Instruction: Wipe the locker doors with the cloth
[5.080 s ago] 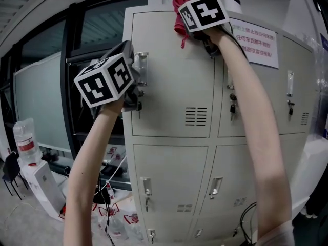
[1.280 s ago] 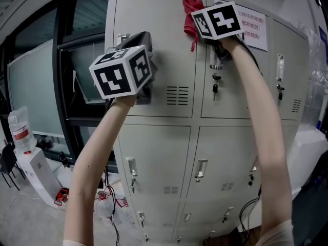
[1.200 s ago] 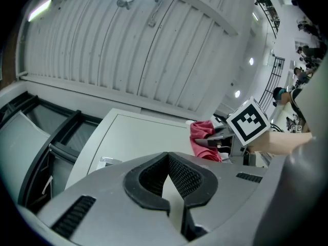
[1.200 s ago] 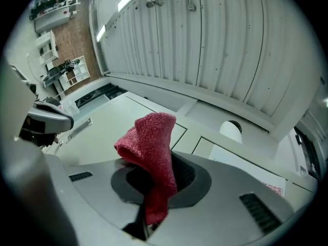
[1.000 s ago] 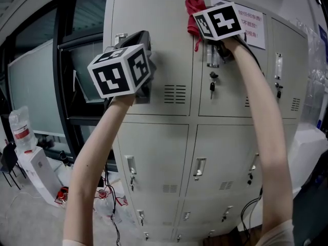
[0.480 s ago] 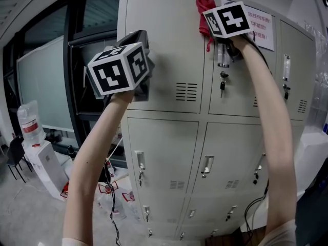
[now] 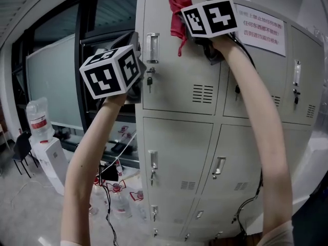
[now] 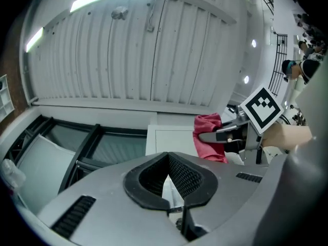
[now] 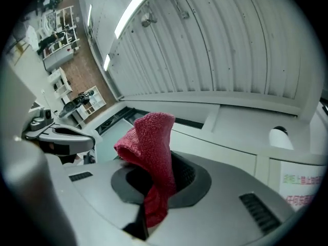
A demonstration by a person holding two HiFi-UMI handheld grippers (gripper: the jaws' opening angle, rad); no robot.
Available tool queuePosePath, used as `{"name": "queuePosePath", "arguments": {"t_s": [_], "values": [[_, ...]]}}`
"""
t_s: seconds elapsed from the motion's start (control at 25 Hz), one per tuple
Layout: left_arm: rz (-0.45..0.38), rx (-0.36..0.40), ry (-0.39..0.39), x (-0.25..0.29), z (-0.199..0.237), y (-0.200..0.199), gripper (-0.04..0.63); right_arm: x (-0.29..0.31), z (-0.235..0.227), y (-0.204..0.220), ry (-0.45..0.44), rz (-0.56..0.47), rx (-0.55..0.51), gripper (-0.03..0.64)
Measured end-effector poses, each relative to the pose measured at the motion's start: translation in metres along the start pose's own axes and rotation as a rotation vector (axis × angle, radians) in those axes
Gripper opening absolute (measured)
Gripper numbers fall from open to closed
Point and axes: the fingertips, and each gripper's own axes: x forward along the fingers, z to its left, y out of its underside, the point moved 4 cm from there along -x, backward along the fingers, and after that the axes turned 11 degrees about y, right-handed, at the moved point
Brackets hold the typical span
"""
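The grey locker bank (image 7: 179, 152) is filling most of the head view. Its upper left door (image 7: 179, 81) is carrying a metal handle (image 7: 151, 47) and a key (image 7: 149, 81) along its left edge. A printed notice (image 7: 259, 22) is hanging on the neighbouring door to the right.

The red cloth (image 7: 178, 14) is sitting at the top edge of the upper left door, about midway along it, with a tail hanging down over the panel. The right gripper (image 9: 154, 186) is clenching that cloth. The fabric is running through the seam of the jaws, bunching up above them and trailing out below. Whether the cloth is pressing on the door cannot be told.

The left gripper (image 8: 171, 183) is hovering at the door's left edge, just beside the handle and well apart from the cloth. Its jaws are drawn together to a narrow slit, with only a pale sliver showing through and nothing visibly gripped.
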Motion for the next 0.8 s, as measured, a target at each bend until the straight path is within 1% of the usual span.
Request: {"name": "queuePosePath", "arguments": {"t_s": [0.2, 0.36, 0.6, 0.8], "values": [[0.009, 0.018, -0.034, -0.018, 0.025, -0.002, 0.015, 0.022, 0.058, 0.006, -0.052, 0.034, 0.005, 0.031], [0.02, 0.012, -0.058, -0.03, 0.043, 0.001, 0.015, 0.035, 0.093, 0.015, -0.092, 0.066, 0.016, 0.031], [0.043, 0.019, -0.073, -0.044, 0.06, 0.004, 0.015, 0.053, 0.116, 0.027, -0.097, 0.118, 0.007, 0.031], [0.056, 0.047, -0.08, -0.051, 0.071, 0.006, 0.015, 0.06, 0.127, 0.036, -0.08, 0.154, -0.025, 0.031]]}}
